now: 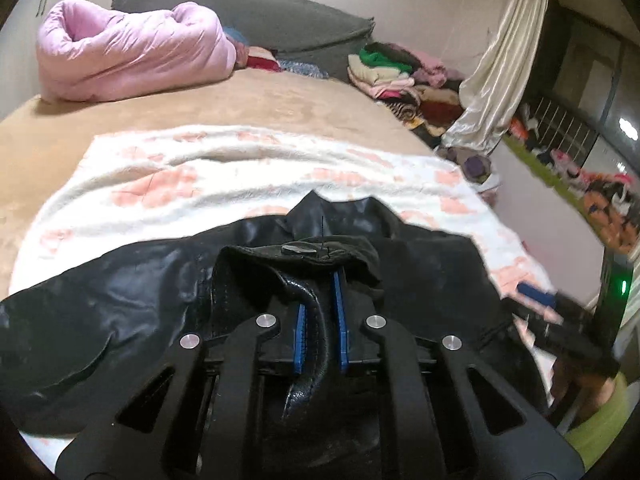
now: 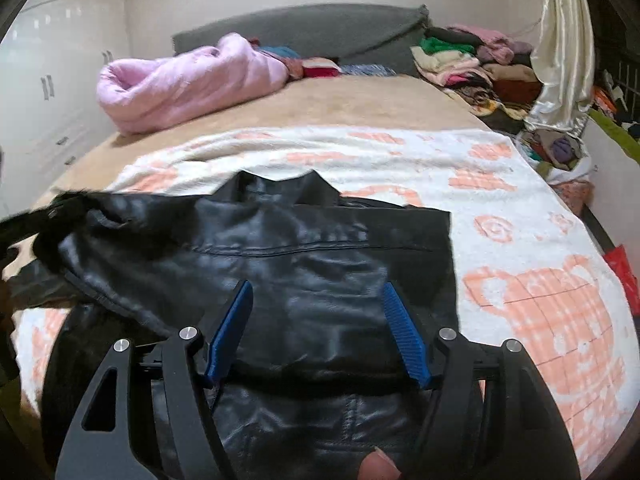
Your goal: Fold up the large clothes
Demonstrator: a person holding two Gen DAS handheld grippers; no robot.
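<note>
Tan bedding covered the wide bed (image 1: 224, 108), with a white fleecy blanket patterned in orange teapots (image 1: 168, 184) spread across its near half and a black leather jacket (image 1: 120, 292) lying on that blanket.

From the left wrist, the left gripper (image 1: 320, 304) had its blue pads pressed together on a fold of the jacket, a cuff or tab bearing a round metal snap (image 1: 300, 249) draped over the fingertips. Only this view caught the right gripper (image 1: 536, 296) as a blurred dark shape with a blue pad at the jacket's right edge, plus the green-lit device (image 1: 622, 286) and a cluttered floor strip beyond the cream satin curtain (image 1: 504, 52). A rolled pink quilt (image 1: 132, 56) sat near the grey headboard (image 1: 256, 16), beside a heap of folded clothes (image 1: 396, 76).

From the right wrist, the right gripper (image 2: 318, 320) hovered with its jaws apart over the jacket's back panel (image 2: 320, 264), nothing pinched between them. This view alone showed the jacket's collar and long seam laid flat, the left side of the garment lifted and bunched (image 2: 76, 216), white wardrobe doors (image 2: 52, 80) on the left wall, a red bag (image 2: 622, 268) off the bed's right edge, and a fingertip (image 2: 378, 468) at the bottom rim.
</note>
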